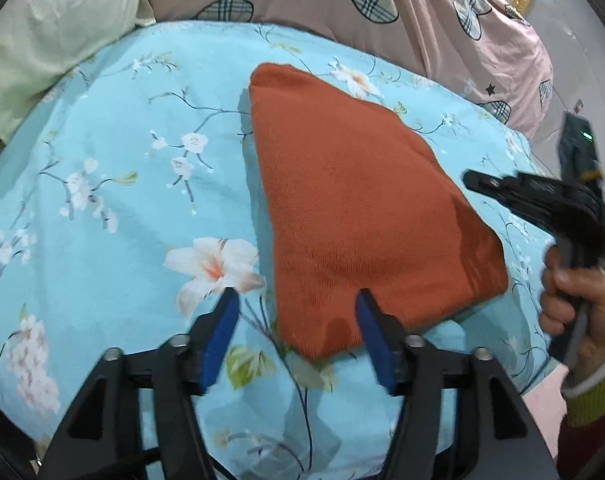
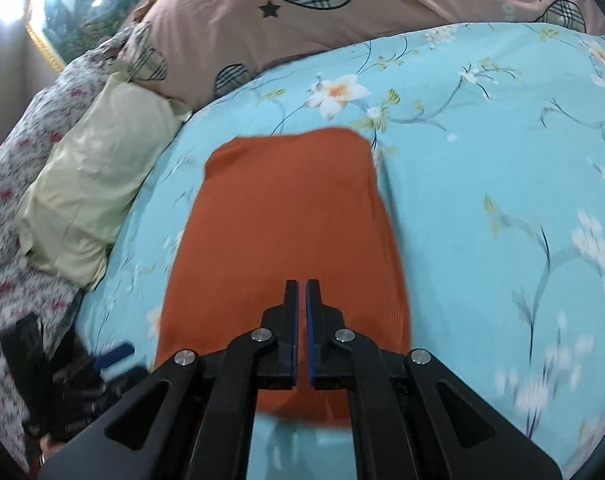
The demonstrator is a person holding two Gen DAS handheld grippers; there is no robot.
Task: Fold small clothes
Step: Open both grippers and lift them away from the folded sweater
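Nearest the left gripper [image 1: 296, 300], its blue-padded jaws stand spread wide and hold nothing; the near corner of the folded orange knit garment [image 1: 366, 216] lies between them, just ahead of the right-hand pad. The right gripper [image 2: 301, 286] has its jaws pressed almost together with only a thin slit between and no cloth in them, poised over the near end of the garment, which runs straight ahead of its tips. The piece lies flat as a compact folded shape on the light blue floral bedsheet [image 1: 142, 168]. Beyond the cloth are a pale yellow pillow [image 2: 90, 184] and a pink quilt with plaid hearts [image 2: 262, 20].

By my reading, a fold is done and both tools are free. If another fold is wanted, the next move calls for closing the left jaws on that near corner, the right opening to take the matching edge.
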